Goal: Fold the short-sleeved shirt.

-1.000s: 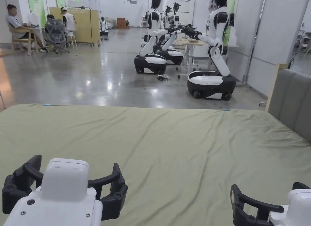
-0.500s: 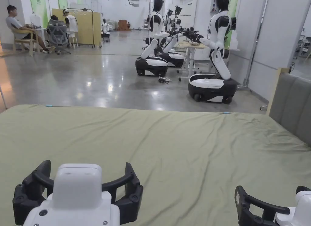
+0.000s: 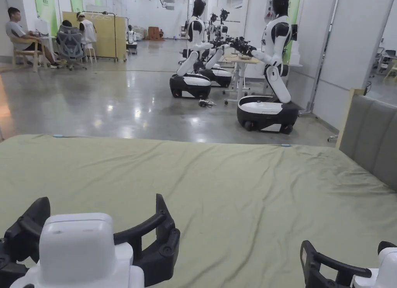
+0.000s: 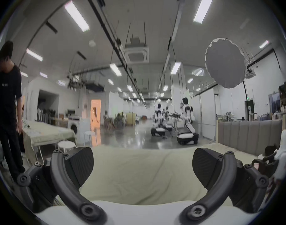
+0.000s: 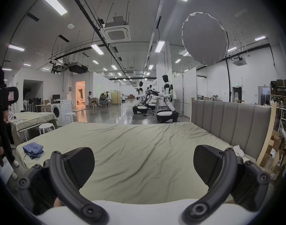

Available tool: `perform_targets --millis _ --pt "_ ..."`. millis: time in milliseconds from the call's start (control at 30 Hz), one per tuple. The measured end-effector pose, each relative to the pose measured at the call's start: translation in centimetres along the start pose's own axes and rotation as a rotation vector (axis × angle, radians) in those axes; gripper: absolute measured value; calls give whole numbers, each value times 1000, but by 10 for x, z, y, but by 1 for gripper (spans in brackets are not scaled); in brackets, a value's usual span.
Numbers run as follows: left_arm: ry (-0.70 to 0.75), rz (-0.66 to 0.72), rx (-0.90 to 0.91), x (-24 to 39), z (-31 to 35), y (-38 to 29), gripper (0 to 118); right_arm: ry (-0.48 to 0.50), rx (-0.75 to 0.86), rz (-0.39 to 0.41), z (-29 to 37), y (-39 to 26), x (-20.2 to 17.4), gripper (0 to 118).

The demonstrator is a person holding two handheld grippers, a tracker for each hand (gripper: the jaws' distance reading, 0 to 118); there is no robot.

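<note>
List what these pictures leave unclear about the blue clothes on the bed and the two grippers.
- Blue clothes: a small crumpled heap in the right gripper view, so what garment it is stays unclear.
- Right gripper: cut off by the head view's bottom edge.
- Left gripper: its view is blurred.

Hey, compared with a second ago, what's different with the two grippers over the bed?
Little has changed. The left gripper shifted slightly right and then back in the head view, though the camera moved too; its jaws remain wide open with nothing in them. The right gripper is still open and empty at the lower right. The green sheet lies as before, and the blue garment at the bed's corner is untouched.
</note>
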State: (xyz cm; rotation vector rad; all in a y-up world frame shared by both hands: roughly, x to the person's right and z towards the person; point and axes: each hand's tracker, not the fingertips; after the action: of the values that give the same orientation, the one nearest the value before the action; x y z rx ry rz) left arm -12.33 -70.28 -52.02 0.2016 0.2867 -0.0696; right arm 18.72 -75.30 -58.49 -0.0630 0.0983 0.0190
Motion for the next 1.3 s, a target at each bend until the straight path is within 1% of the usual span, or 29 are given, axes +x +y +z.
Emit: perform_targets --millis 33,67,133,167,267,333,567,933,1100,1300 --pt "-24 -59 -12 -1 -1 1 117 -5 5 5 1 0 0 118" --pt "-71 -79 -2 -6 -2 1 117 -6 12 9 2 1 0 118" --pt "-104 -4 0 -19 -8 1 117 -7 21 10 3 1 0 118" --pt "-94 18 -6 -24 -10 1 117 -7 22 11 4 1 1 118" --pt "-69 18 -40 -35 -21 0 117 -12 28 13 5 0 1 118" --pt "-21 29 -47 -40 -24 -2 117 -13 28 13 5 -1 1 118" --pt "-14 2 -84 -43 -30 -13 117 -26 40 3 4 -2 4 118" --pt "-43 21 -80 -46 -31 -12 117 -17 55 17 1 2 0 118" --pt "-42 8 -79 -46 -29 -12 117 -12 62 14 4 4 -2 118" --pt "-81 76 -117 -52 -28 -9 117 -8 70 18 11 4 -2 118"
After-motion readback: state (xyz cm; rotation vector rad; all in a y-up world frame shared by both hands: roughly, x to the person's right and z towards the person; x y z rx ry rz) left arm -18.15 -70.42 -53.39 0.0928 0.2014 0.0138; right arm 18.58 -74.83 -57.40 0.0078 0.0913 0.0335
